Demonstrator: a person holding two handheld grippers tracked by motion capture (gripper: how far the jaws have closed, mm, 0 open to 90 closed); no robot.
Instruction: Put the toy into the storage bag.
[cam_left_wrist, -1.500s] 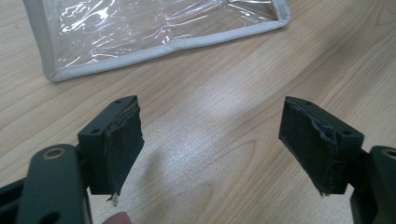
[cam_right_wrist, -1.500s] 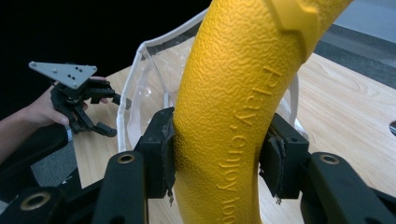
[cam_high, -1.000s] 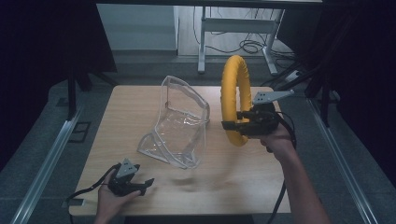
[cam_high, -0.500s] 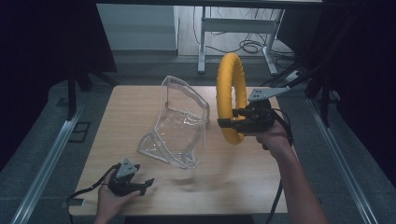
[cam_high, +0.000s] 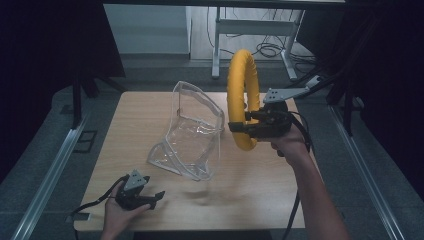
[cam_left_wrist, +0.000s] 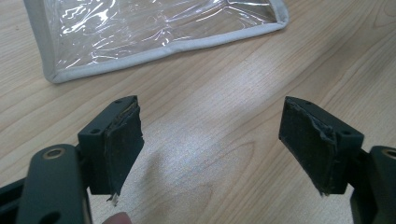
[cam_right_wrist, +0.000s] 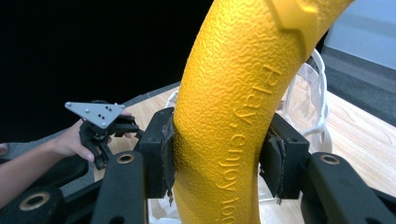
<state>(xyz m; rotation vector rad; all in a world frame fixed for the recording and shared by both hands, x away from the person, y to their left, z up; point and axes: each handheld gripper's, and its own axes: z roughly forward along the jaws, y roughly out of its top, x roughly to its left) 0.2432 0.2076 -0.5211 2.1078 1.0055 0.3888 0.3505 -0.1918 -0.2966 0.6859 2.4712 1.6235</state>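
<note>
right claw (cam_high: 239, 128): clamped on lower arc of textured yellow foam ring (cam_high: 243, 95), held upright above table | left claw (cam_high: 156, 196): jaws wide, empty, low over near-left wooden table (cam_high: 260, 190) | clear plastic zip pouch (cam_high: 192, 132): standing open mid-table, just left of ring

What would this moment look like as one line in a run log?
right gripper: shut on yellow ring, held upright above table | left gripper: open, empty, low over table | clear bag: open, beside ring
</note>
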